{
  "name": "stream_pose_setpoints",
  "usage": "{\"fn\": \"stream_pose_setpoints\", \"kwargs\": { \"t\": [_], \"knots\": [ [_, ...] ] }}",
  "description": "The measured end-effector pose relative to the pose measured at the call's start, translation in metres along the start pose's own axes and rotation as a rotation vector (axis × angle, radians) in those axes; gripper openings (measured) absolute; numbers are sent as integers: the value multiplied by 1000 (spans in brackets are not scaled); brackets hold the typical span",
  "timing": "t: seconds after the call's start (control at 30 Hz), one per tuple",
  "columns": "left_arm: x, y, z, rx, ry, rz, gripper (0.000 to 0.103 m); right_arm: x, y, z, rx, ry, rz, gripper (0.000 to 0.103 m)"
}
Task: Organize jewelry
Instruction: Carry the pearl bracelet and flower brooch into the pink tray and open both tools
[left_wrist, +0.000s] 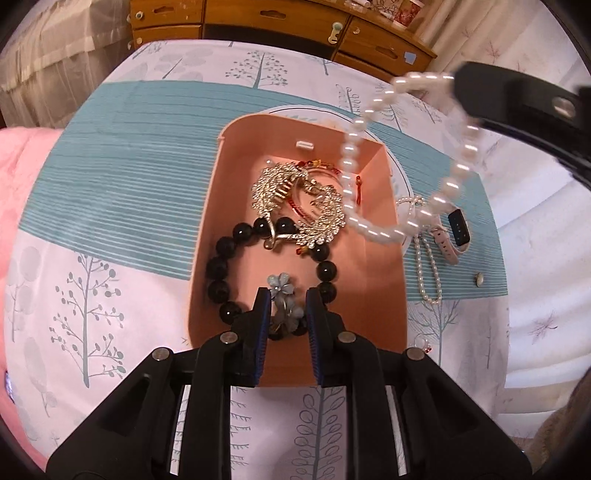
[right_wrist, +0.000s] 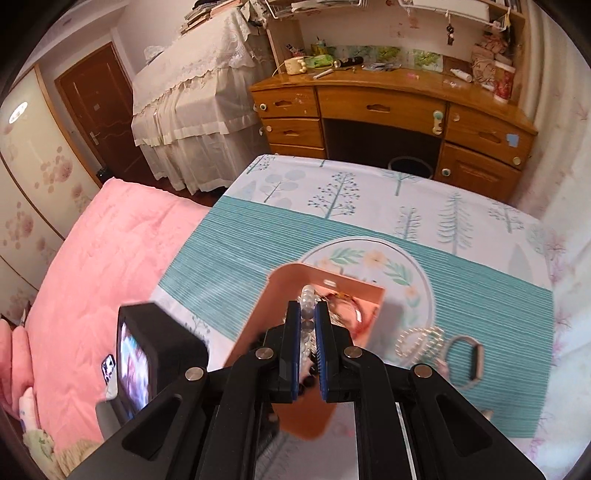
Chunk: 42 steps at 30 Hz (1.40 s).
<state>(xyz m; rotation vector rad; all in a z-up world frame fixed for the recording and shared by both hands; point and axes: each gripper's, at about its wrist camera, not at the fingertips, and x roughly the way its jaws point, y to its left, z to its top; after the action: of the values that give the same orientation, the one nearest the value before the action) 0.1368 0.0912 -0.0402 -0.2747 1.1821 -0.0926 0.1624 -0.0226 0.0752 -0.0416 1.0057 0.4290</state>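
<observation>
A pink open box (left_wrist: 236, 206) stands on the teal-striped cloth and holds a black bead bracelet (left_wrist: 218, 266), a rhinestone hair comb (left_wrist: 299, 206) and red cord pieces. My left gripper (left_wrist: 286, 295) hangs low over the box's near end, jaws a little apart around a grey flower hair clip (left_wrist: 282, 295). My right gripper (right_wrist: 307, 310) is shut on a white pearl bracelet (left_wrist: 399, 162), which dangles over the box's right wall; the pearls (right_wrist: 306, 299) show between its fingers above the box (right_wrist: 258, 332).
Right of the box lie a thin pearl necklace (left_wrist: 424, 258), a pink smartwatch (left_wrist: 456, 232) and a small earring (left_wrist: 479, 279). A wooden desk (right_wrist: 388, 107) stands beyond the table. A pink quilt (right_wrist: 103, 258) lies to the left.
</observation>
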Motion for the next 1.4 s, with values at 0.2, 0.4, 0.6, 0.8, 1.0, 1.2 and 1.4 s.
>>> {"fn": "stream_pose_setpoints", "kwargs": {
  "t": [0.2, 0.4, 0.6, 0.8, 1.0, 1.2, 1.4],
  "knots": [
    [-4, 14, 3, -36, -3, -28, 17, 41, 6, 14, 39, 22, 84, 8],
    [-10, 15, 4, -31, -22, -34, 17, 63, 1, 14, 70, 24, 163, 8],
    [-12, 14, 3, -21, -29, -26, 17, 103, -24, 6, 151, 101, 206, 8],
    [-15, 15, 1, -17, -40, -9, 17, 126, -45, -5, 140, 163, 97, 8],
    [-15, 10, 0, -7, -35, -3, 17, 127, -60, -13, 125, 195, 42, 11],
    [-18, -2, -3, 17, -29, 16, 17, 105, -65, -24, 106, 166, 31, 25],
    [-25, -17, -9, 50, -40, 27, 18, 72, -70, -42, 87, 150, 39, 25]
  ]
}}
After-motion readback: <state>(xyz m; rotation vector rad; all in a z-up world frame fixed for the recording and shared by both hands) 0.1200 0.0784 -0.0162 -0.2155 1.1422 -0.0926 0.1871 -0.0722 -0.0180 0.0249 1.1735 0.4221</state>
